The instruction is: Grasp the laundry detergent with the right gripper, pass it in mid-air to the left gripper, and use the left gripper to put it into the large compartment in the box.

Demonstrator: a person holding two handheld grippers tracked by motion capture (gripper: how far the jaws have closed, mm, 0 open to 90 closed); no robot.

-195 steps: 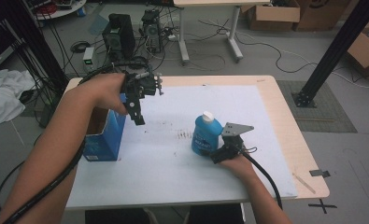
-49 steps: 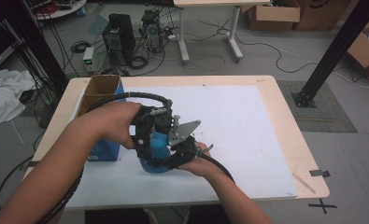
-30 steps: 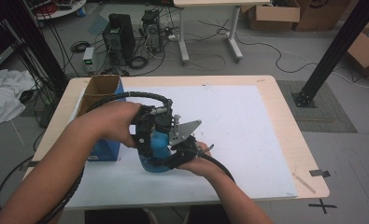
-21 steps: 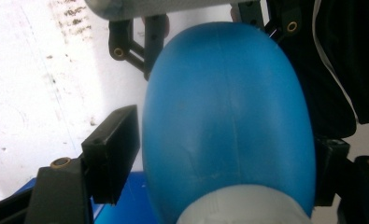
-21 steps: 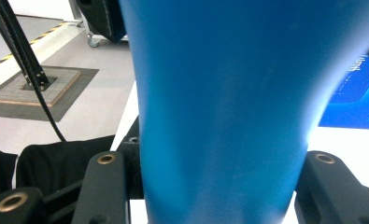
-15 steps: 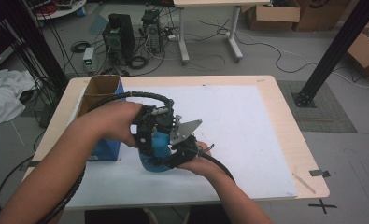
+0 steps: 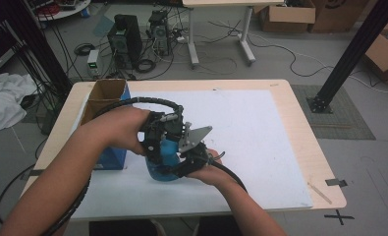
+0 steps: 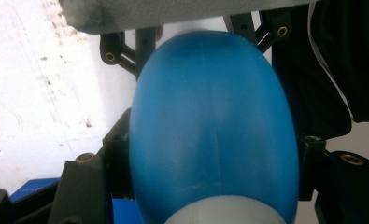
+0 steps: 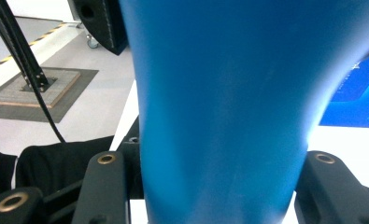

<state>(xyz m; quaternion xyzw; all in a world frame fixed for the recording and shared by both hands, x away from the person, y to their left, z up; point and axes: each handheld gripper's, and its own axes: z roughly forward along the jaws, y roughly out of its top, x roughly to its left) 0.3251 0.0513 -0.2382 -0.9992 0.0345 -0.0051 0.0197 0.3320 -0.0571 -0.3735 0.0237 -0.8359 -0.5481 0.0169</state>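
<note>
Near the left front of the white-topped wooden table, just beside the open blue cardboard box, stands the rounded blue plastic bottle — both grippers are on it at once. The left gripper comes from above, its jaws clamped at the bottle's upper part by the white cap; the right gripper holds the body lower down, jaws pressed against both sides. The bottle is gripped and steadied, and it looks as if the cap is about to be worked — nothing shows it loosened yet. The box's inside looks empty from above; the bottle's contents cannot be told.
</note>
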